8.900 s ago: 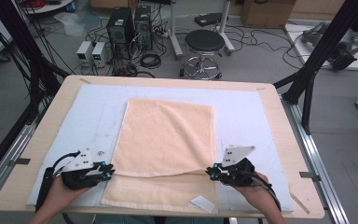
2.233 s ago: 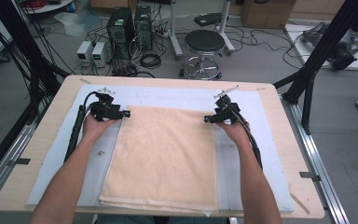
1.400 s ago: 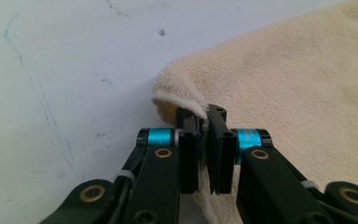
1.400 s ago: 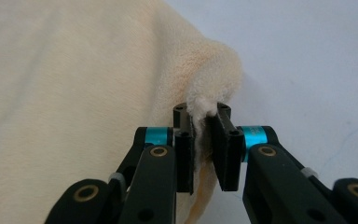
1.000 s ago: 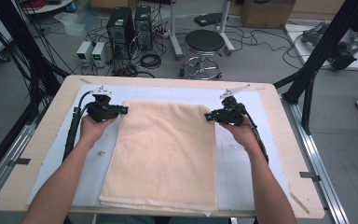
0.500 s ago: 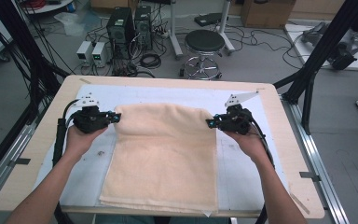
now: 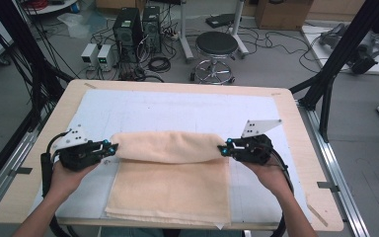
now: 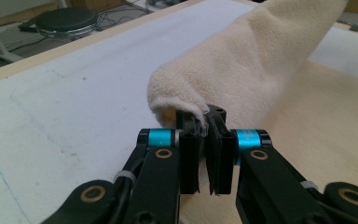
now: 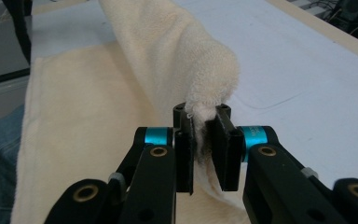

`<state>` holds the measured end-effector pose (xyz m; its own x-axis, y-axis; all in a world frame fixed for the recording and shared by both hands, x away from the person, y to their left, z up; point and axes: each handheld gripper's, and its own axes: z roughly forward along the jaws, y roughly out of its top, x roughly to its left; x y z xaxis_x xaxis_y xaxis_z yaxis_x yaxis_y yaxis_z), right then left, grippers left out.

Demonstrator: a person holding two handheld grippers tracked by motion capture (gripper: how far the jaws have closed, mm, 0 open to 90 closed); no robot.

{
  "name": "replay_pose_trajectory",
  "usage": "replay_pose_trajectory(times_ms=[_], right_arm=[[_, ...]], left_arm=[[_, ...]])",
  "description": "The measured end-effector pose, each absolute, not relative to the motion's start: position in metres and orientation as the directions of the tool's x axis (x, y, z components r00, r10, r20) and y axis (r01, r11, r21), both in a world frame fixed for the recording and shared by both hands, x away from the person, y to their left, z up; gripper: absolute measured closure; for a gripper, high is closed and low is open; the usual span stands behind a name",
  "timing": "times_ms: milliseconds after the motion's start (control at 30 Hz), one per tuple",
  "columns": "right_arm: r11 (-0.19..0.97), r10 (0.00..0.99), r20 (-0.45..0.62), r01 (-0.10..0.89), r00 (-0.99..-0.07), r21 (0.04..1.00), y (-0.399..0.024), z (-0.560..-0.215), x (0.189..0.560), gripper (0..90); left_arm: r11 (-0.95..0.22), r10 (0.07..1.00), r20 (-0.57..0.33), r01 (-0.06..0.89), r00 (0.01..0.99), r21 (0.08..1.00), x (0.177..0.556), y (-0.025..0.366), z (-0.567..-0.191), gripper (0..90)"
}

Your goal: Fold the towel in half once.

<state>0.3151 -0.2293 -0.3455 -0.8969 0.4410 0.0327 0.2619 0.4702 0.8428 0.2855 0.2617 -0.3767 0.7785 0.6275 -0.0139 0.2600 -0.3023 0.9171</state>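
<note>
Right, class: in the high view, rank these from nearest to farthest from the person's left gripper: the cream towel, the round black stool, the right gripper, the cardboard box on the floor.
1. towel, its corner clamped in the left gripper.
2. right gripper, across the towel at its other corner.
3. stool, on the floor beyond the table's far edge.
4. cardboard box, top right, farthest back.

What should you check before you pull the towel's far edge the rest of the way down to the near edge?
1. Left gripper pinching its towel corner: ok.
2. Right gripper pinching its corner: ok.
3. Lifted edge level between both grippers: ok.
4. Bottom layer lying flat on the white mat: ok.
5. Near edge lined up square with the table: cannot tell.
</note>
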Motion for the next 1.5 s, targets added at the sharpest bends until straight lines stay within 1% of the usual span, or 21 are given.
replay_pose_trajectory(times_ms=[200,300,333,367,433,467,533,567,633,700,833,933,1000,1100,1167,1233,1267,1333,1367,1433,1500], right_arm=[[0.487,0.411,0.026,0.244,-0.911,0.838,-0.225,-0.358,0.286,80.5],[0.506,0.406,0.033,0.254,-0.913,0.824,-0.225,-0.371,0.271,80.1],[0.514,0.406,0.032,0.258,-0.913,0.818,-0.225,-0.377,0.267,79.4],[0.525,0.402,0.038,0.264,-0.915,0.809,-0.226,-0.382,0.264,77.8],[0.55,0.416,0.028,0.276,-0.909,0.789,-0.229,-0.39,0.259,70.9],[0.551,0.423,0.032,0.286,-0.905,0.784,-0.231,-0.392,0.258,67.4],[0.551,0.443,0.029,0.298,-0.896,0.779,-0.236,-0.393,0.256,60.7],[0.55,0.449,0.025,0.298,-0.893,0.78,-0.237,-0.393,0.255,58.6],[0.538,0.451,0.03,0.298,-0.892,0.788,-0.239,-0.391,0.254,54.7],[0.532,0.428,0.041,0.289,-0.903,0.796,-0.236,-0.389,0.254,50.2],[0.556,0.392,0.02,0.255,-0.92,0.791,-0.225,-0.389,0.254,47.1],[0.599,0.357,0.005,0.233,-0.934,0.766,-0.217,-0.395,0.253,45.8],[0.628,0.316,0.024,0.228,-0.948,0.744,-0.213,-0.402,0.252,46.9],[0.662,0.265,0.04,0.212,-0.963,0.719,-0.208,-0.41,0.249,49.4],[0.671,0.248,0.055,0.212,-0.967,0.71,-0.208,-0.413,0.246,49.8],[0.677,0.229,0.063,0.205,-0.971,0.707,-0.208,-0.416,0.243,50.1],[0.679,0.227,0.059,0.202,-0.972,0.705,-0.209,-0.417,0.241,51.9],[0.695,0.221,0.03,0.179,-0.975,0.696,-0.209,-0.419,0.238,60.3],[0.702,0.217,0.021,0.171,-0.976,0.692,-0.209,-0.42,0.238,67.0],[0.704,0.211,0.022,0.168,-0.977,0.69,-0.208,-0.419,0.238,79.9],[0.688,0.22,0.029,0.176,-0.975,0.704,-0.208,-0.414,0.239,82.5]], left_arm=[[-0.328,0.597,-0.001,0.245,0.802,0.912,0.254,0.265,-0.39,84.0],[-0.367,0.567,-0.007,0.26,0.824,0.893,0.239,0.267,-0.401,83.2],[-0.378,0.554,-0.024,0.277,0.832,0.884,0.234,0.267,-0.405,82.2],[-0.389,0.552,-0.034,0.293,0.833,0.873,0.23,0.269,-0.409,79.7],[-0.414,0.547,-0.034,0.306,0.836,0.857,0.224,0.274,-0.414,73.5],[-0.418,0.556,-0.037,0.318,0.83,0.851,0.223,0.277,-0.415,68.7],[-0.418,0.565,-0.049,0.338,0.823,0.843,0.221,0.283,-0.416,62.2],[-0.422,0.568,-0.047,0.34,0.822,0.841,0.221,0.286,-0.416,60.0],[-0.414,0.573,-0.062,0.354,0.817,0.838,0.221,0.289,-0.415,51.8],[-0.405,0.563,-0.075,0.353,0.823,0.844,0.221,0.287,-0.414,48.2],[-0.419,0.536,-0.064,0.331,0.842,0.846,0.221,0.276,-0.412,41.8],[-0.446,0.511,-0.055,0.32,0.858,0.836,0.223,0.268,-0.413,41.2],[-0.468,0.486,-0.063,0.32,0.872,0.824,0.223,0.261,-0.416,42.1],[-0.513,0.425,-0.078,0.311,0.902,0.8,0.222,0.251,-0.421,45.7],[-0.537,0.395,-0.087,0.307,0.914,0.786,0.22,0.245,-0.425,45.7],[-0.559,0.381,-0.074,0.293,0.922,0.775,0.219,0.241,-0.428,46.4],[-0.568,0.38,-0.056,0.281,0.923,0.773,0.219,0.241,-0.43,49.7],[-0.564,0.384,-0.054,0.281,0.922,0.776,0.22,0.242,-0.432,59.8],[-0.564,0.385,-0.051,0.279,0.921,0.778,0.22,0.242,-0.432,65.0],[-0.562,0.381,-0.042,0.267,0.924,0.783,0.222,0.243,-0.429,80.3],[-0.559,0.387,-0.029,0.26,0.921,0.788,0.223,0.243,-0.424,83.0]])
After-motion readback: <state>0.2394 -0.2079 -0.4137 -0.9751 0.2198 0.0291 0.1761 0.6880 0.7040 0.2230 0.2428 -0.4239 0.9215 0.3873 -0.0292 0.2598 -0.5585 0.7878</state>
